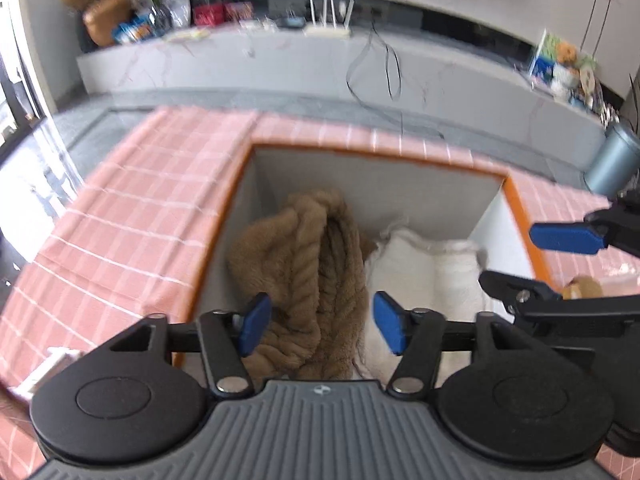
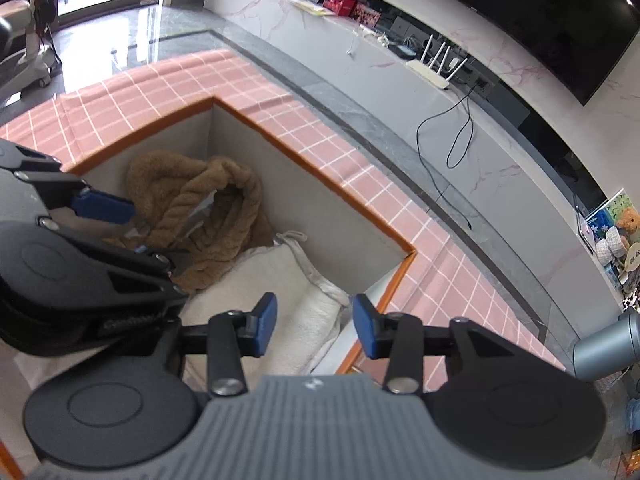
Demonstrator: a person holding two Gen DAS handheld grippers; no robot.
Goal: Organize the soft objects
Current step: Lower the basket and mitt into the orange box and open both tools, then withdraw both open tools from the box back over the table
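A grey fabric bin with an orange rim (image 1: 400, 160) stands on the pink checked cloth. Inside lie a brown plush blanket (image 1: 304, 272) on the left and a white fluffy cushion (image 1: 420, 272) on the right. My left gripper (image 1: 322, 322) is open just above the brown blanket, holding nothing. My right gripper (image 2: 315, 326) is open and empty above the white cushion (image 2: 280, 292) near the bin's right rim (image 2: 400, 276). The brown blanket (image 2: 208, 208) and the left gripper's blue fingertip (image 2: 102, 208) show in the right wrist view. The right gripper's blue fingertip (image 1: 566, 238) shows in the left wrist view.
The pink checked cloth (image 1: 132, 216) covers the table around the bin. A small tan plush toy (image 1: 584, 288) lies right of the bin. A grey metal cylinder (image 1: 612, 160) stands at the far right. A marble TV bench (image 1: 280, 60) with clutter and a router runs behind.
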